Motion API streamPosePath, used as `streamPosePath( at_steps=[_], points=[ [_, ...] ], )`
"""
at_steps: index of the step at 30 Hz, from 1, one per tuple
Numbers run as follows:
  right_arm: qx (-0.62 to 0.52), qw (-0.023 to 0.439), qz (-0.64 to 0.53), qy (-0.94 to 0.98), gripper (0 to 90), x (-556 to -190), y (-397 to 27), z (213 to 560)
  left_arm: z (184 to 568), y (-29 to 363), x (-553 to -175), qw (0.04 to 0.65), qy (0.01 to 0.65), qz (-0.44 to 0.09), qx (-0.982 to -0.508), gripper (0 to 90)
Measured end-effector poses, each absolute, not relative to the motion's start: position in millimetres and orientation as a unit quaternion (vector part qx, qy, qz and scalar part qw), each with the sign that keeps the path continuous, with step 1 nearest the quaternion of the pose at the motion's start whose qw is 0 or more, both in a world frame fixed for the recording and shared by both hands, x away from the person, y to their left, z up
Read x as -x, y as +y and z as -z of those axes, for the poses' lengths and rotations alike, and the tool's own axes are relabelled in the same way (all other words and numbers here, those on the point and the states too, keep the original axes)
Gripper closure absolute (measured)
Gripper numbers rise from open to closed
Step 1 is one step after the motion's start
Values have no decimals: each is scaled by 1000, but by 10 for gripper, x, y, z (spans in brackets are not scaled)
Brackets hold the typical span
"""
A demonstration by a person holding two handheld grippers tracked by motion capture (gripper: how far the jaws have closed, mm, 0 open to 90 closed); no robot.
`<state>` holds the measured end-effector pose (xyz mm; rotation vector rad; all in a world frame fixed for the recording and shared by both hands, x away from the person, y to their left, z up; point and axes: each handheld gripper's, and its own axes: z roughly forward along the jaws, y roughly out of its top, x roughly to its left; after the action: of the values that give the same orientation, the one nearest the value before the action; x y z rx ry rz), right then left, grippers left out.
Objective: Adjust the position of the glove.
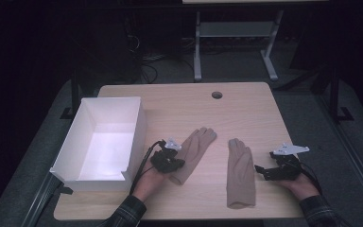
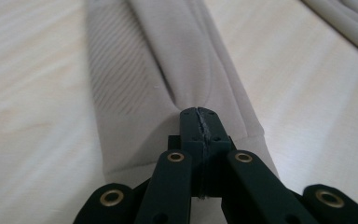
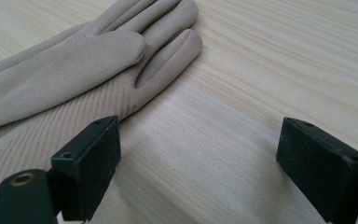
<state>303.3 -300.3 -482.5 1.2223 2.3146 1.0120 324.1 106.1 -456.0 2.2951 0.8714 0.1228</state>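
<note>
Two beige gloves lie flat on the wooden table [image 1: 246, 113]. My left gripper [image 1: 177, 163] [image 2: 199, 115] sits at the wrist end of the left glove [image 1: 196, 144] [image 2: 168, 65], its jaws shut on a pinch of the fabric, which puckers into folds at the tips. The right glove [image 1: 240, 172] [image 3: 70, 70] lies fingers away from me, and a strip of it crosses the left gripper view's top right corner [image 2: 349, 23]. Just right of this glove, my right gripper [image 1: 261, 172] [image 3: 200, 158] rests low over bare wood, jaws wide open with nothing between them.
An open white box [image 1: 99, 142] stands at the table's left edge, close beside my left hand. A round cable hole [image 1: 216, 95] sits near the far edge. Beyond the table stands a grey metal frame [image 1: 236, 42] on a dark floor.
</note>
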Motion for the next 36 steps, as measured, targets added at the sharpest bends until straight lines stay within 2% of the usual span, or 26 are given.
streamPosePath(
  at_steps=[12, 17, 19, 25, 31, 36],
  points=[
    [-428, 168, -356, 814, 129, -3036, -3002, 4826, 4576, 822, -3046, 340, 280, -15, -897, 896],
    [-428, 168, -356, 814, 129, -3038, -3000, 4826, 4573, 810, -3049, 346, 281, -13, -895, 890],
    [-428, 168, -356, 814, 129, -3038, -3000, 4826, 4531, 854, -3069, 354, 288, -23, -890, 845],
    [-428, 168, -356, 814, 129, -3039, -2999, 4826, 4450, 963, -3166, 363, 310, -54, -877, 781],
    [-426, 168, -357, 814, 130, -3044, -2998, 4827, 4475, 1058, -3377, 355, 342, -88, -866, 638],
    [-426, 168, -357, 814, 129, -3045, -2998, 4827, 4528, 1058, -3479, 352, 347, -91, -865, 611]
  ],
)
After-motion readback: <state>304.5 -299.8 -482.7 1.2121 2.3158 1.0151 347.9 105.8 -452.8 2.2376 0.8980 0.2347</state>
